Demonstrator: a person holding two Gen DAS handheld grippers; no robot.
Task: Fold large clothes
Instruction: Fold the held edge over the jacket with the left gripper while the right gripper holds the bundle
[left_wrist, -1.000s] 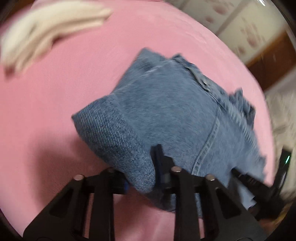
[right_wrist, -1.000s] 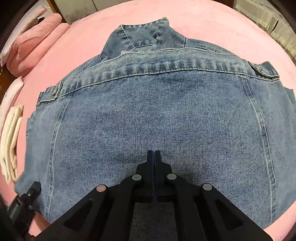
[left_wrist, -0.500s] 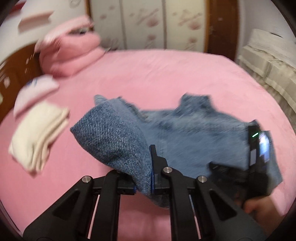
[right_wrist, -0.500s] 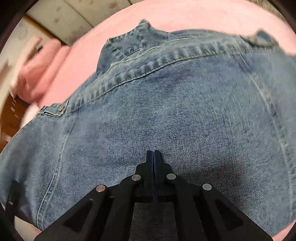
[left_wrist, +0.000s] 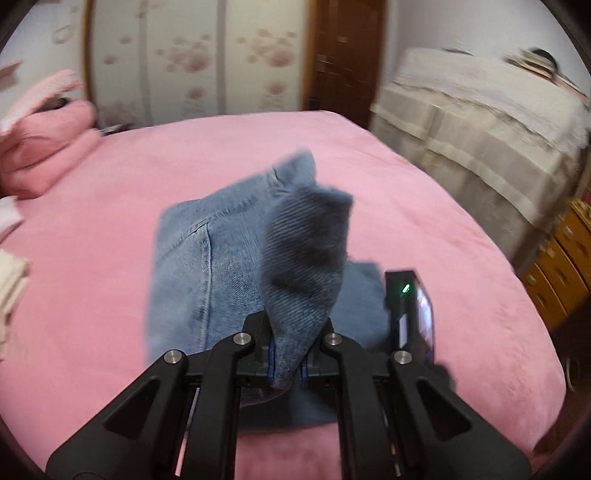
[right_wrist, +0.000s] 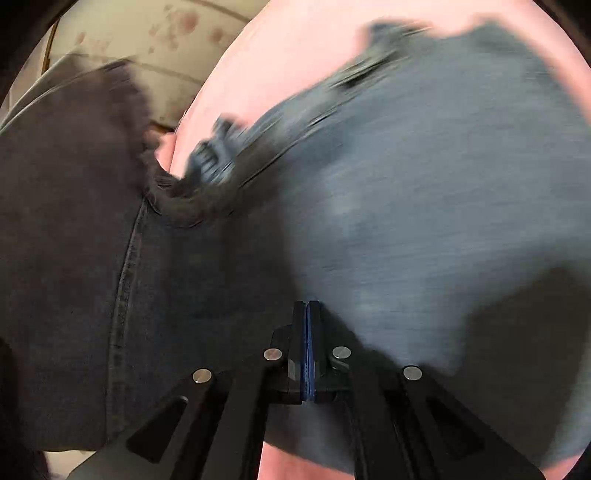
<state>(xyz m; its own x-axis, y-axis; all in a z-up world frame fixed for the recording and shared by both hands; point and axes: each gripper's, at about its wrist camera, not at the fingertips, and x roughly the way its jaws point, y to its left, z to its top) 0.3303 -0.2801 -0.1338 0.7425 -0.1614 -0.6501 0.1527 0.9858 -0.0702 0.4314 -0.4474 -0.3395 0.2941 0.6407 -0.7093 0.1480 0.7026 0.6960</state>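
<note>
The blue denim jacket (left_wrist: 207, 266) lies part-folded in the middle of the pink bedspread (left_wrist: 424, 229), and a thick wad of its cloth stands up between the fingers of the left gripper (left_wrist: 287, 360), jaws closed down onto that denim with only the fabric's thickness between them. From the right wrist view, the right gripper (right_wrist: 307, 354) has its pads pressed flat together; denim fills the blurred frame around and ahead of them, but whether any cloth is actually caught between them, I cannot tell. In the left view the right tool's dark body with its green light (left_wrist: 405, 288) sits at the jacket's right edge.

Judging by this, the fold is mid-carry. To do it well, both hands should travel level and together across the jacket, so the lifted edge lands square on the layer below. Denim is heavy and stiff; a drooping middle will crease. Lower first, then let go, well short of the pink folded blankets (left_wrist: 48, 147) at the bedspread's far left.
</note>
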